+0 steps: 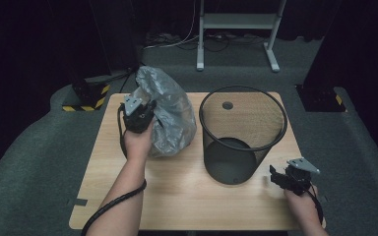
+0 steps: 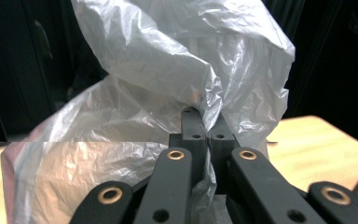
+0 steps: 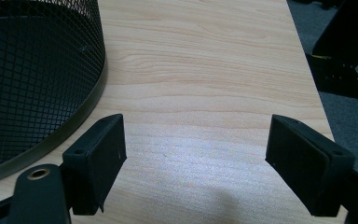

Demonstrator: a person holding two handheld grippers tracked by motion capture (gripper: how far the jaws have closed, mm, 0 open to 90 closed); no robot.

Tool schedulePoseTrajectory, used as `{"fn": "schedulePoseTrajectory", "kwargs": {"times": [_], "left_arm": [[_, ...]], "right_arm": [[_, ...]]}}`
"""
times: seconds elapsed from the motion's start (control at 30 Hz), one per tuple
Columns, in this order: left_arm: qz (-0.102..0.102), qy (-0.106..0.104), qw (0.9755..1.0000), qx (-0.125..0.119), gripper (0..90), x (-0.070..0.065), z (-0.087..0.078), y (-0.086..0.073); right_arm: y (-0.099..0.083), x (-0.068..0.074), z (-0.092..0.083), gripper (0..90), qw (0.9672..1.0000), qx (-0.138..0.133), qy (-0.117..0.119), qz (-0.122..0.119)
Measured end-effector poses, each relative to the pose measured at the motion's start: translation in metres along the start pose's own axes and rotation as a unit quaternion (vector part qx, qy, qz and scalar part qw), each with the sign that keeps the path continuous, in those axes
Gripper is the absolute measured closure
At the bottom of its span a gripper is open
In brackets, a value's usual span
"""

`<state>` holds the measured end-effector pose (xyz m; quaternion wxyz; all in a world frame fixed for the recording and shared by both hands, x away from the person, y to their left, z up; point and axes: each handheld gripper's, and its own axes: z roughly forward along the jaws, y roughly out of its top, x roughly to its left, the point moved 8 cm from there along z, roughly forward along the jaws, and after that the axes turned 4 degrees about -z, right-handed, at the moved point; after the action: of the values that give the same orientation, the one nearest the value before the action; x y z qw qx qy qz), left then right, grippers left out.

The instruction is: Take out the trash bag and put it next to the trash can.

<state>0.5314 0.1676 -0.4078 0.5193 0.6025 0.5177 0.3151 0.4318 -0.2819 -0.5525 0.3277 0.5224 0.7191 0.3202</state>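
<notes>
A crumpled clear plastic bag (image 1: pixel 170 115) stands puffed up on the left half of the wooden table (image 1: pixel 177 201). My left gripper (image 1: pixel 139 115) is at the bag's left side, shut on a fold of its film. In the left gripper view the jaws meet with the bag (image 2: pixel 168 70) pinched between them, my left gripper (image 2: pixel 207 123) pointing into it. A black wire-mesh bin (image 1: pixel 241 132) stands upright to the bag's right. My right gripper (image 1: pixel 280 178) hovers low by the bin's front right, open. In the right gripper view my right gripper (image 3: pixel 193 163) has bare wood between its jaws, beside the bin (image 3: pixel 32 79).
Grey carpet surrounds the table. A white metal stand (image 1: pixel 236 29) rises behind it, with cables on the floor. Dark posts with yellow-black striped bases (image 1: pixel 86 101) flank the far corners. The table's right edge (image 3: pixel 314 102) runs close to my right gripper.
</notes>
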Motion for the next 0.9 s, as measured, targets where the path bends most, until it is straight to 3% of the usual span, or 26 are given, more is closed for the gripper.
{"fn": "schedulePoseTrajectory", "kwargs": {"times": [0.17,0.33,0.4,0.43,0.67,0.87,0.9], "left_arm": [[0.008,-0.013,0.9988,0.047,88.2,-0.010,0.015,-0.033],[0.006,-0.029,0.9965,0.078,82.8,-0.020,0.021,-0.048],[0.010,-0.030,0.9964,0.079,78.9,-0.020,0.020,-0.047],[0.000,-0.036,0.9965,0.075,74.7,-0.023,0.019,-0.045],[-0.012,-0.045,0.9980,0.043,40.0,-0.027,0.003,-0.026],[-0.007,-0.063,0.9974,0.035,25.8,-0.032,-0.016,-0.018],[-0.013,-0.066,0.9972,0.033,24.3,-0.033,-0.020,-0.017]], "right_arm": [[0.000,-0.002,0.000,19.8,1.0000,0.000,0.000,0.004],[-0.002,-0.002,0.000,19.8,1.0000,0.003,0.003,0.002],[-0.001,-0.001,0.000,19.8,1.0000,0.002,0.003,0.003],[0.000,-0.001,0.000,19.8,1.0000,0.000,0.003,0.004],[-0.003,0.002,0.002,19.8,0.9999,0.009,0.008,0.003],[-0.006,0.004,0.004,19.8,0.9998,0.015,0.013,0.000],[-0.005,0.004,0.004,19.8,0.9998,0.014,0.013,0.000]]}}
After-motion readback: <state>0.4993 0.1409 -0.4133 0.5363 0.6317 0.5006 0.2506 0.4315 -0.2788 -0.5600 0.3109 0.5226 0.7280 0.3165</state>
